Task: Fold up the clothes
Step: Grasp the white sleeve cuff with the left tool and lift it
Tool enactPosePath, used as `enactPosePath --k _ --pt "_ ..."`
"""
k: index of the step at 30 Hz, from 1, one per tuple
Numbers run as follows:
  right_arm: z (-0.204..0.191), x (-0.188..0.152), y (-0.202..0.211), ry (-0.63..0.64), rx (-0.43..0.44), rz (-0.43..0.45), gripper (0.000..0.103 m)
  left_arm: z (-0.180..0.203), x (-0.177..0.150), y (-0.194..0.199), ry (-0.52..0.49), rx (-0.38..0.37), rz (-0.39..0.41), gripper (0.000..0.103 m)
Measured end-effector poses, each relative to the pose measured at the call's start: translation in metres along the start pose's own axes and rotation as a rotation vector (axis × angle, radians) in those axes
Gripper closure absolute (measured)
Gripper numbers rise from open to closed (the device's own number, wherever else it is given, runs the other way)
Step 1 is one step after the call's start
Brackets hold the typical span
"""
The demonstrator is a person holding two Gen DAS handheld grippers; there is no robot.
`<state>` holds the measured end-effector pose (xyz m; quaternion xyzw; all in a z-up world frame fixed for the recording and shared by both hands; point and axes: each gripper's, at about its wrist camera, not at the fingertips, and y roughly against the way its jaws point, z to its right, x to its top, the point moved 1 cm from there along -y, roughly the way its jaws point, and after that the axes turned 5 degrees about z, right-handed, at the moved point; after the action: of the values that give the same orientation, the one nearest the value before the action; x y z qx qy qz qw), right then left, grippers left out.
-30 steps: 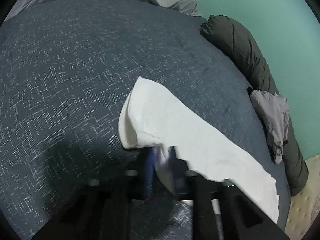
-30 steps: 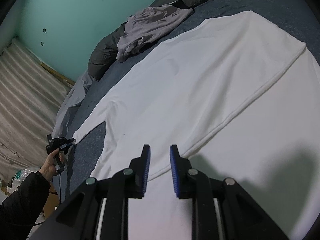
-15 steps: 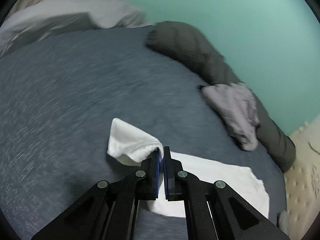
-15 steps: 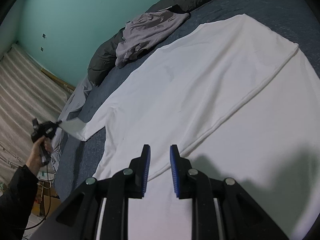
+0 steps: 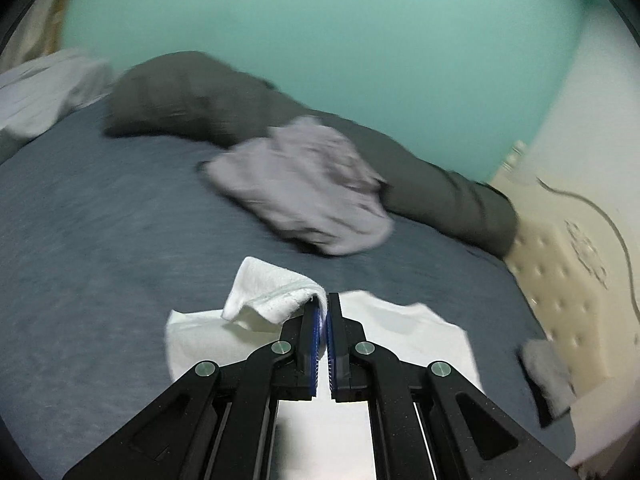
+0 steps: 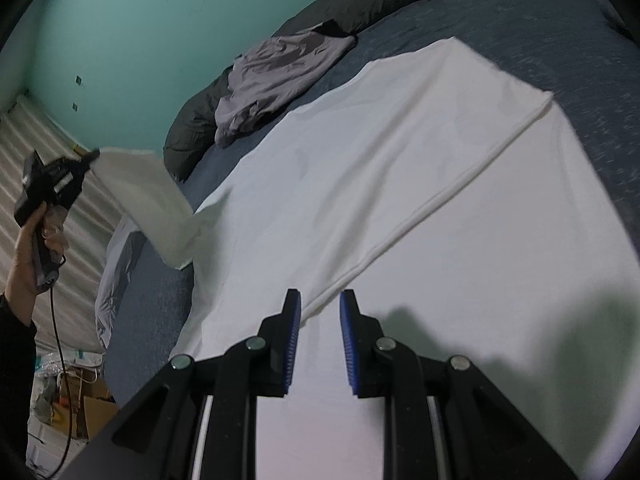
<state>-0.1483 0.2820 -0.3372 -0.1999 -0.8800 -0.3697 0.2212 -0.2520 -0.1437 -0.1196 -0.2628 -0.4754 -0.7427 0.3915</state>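
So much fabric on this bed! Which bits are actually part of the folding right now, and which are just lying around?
In use:
- white garment, sleeve pinched and lifted
- left gripper, shut on the sleeve
- right gripper, open above the garment

Lying about:
- grey garment
- dark duvet
- blue bedspread

Left gripper [image 5: 323,304] closed on white sleeve [image 5: 272,292], lifted it off bed [image 5: 100,240] toward shirt body.

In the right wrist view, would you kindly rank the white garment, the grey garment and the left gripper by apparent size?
1. white garment, by far the largest.
2. grey garment.
3. left gripper, smallest, though depth differs.
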Motion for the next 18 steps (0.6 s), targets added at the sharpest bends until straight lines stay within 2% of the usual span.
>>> enactPosePath --k 4,8,10,13,15,18 --pt "0.008 0.005 0.012 0.006 -0.024 0.028 0.084 0.078 -0.018 -0.017 -0.077 -0.112 -0.043 0.1" --pt "0.017 0.01 0.022 -0.029 -0.002 0.039 0.084 0.152 -0.055 -0.024 -0.161 -0.224 -0.09 0.1" --pt "0.023 0.014 0.028 -0.039 -0.011 0.048 0.084 0.185 -0.087 -0.032 -0.21 -0.274 -0.142 0.1" --pt "0.033 0.018 0.034 -0.068 -0.015 0.052 0.084 0.217 -0.146 -0.042 -0.305 -0.301 -0.214 0.1" --pt "0.041 0.018 0.034 -0.093 -0.025 0.043 0.083 0.23 -0.192 -0.054 -0.354 -0.3 -0.277 0.1" --pt "0.05 0.016 0.032 -0.122 -0.034 0.016 0.077 0.237 -0.252 -0.071 -0.41 -0.276 -0.381 0.1"
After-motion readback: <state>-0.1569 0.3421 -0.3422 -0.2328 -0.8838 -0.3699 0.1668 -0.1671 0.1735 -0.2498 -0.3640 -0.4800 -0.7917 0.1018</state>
